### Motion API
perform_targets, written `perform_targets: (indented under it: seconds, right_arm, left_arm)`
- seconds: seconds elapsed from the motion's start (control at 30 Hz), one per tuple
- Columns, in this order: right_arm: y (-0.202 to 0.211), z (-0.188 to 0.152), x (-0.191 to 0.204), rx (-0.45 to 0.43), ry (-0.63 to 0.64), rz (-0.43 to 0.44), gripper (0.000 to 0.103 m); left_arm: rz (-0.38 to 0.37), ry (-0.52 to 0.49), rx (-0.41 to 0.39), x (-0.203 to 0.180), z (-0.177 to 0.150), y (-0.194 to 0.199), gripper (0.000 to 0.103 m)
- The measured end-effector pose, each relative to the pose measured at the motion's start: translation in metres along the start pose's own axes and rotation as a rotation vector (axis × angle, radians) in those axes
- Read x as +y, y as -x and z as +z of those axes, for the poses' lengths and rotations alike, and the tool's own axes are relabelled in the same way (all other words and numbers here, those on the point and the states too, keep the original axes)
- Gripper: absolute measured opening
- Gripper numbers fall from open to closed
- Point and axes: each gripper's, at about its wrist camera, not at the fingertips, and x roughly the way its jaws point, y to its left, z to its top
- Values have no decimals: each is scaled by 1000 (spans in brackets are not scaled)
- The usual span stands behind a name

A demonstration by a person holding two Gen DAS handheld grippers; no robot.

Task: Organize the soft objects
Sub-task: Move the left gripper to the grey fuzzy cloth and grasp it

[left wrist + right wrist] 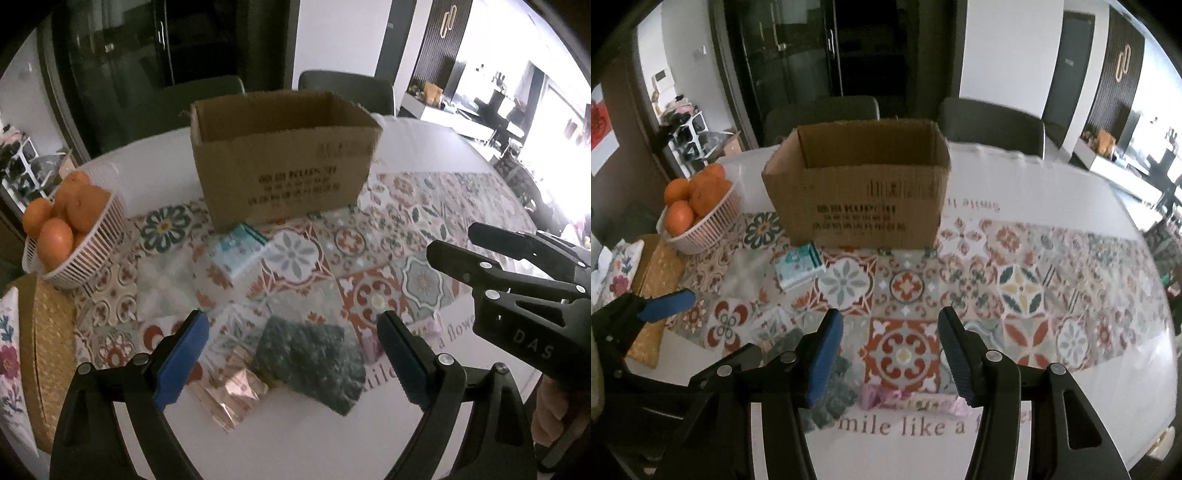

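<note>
A dark green scouring pad [310, 365] lies on the patterned tablecloth, with a rose-gold foil packet [232, 391] at its left and a pink packet [371, 347] at its right. My left gripper [293, 354] hovers wide open over the pad and touches nothing. The right gripper [890, 354] is open above the pink packet [886, 398], nothing between its pads. It also shows from the side in the left wrist view [452, 240]. A teal tissue pack [240, 251] lies in front of the open cardboard box [284, 158], which looks empty from here.
A white basket [92, 240] of oranges stands at the left, beside a woven mat [48, 343] and a flowered cushion. A clear plastic bag [166, 284] lies left of the tissue pack. Two dark chairs [990, 125] stand behind the table.
</note>
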Motion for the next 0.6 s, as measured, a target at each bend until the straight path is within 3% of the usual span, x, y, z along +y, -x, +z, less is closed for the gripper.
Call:
perform_targets:
  seconds: [0.23,0.6]
  right_arm:
    - [-13,-17,-1,57,-25,0,55]
    - [-36,-42,-12,162,-75,-14,55]
  left_arm:
    - [-54,10,79,-3,-14,-18,93]
    - [-139,-71,260,-18,-33,-61,93]
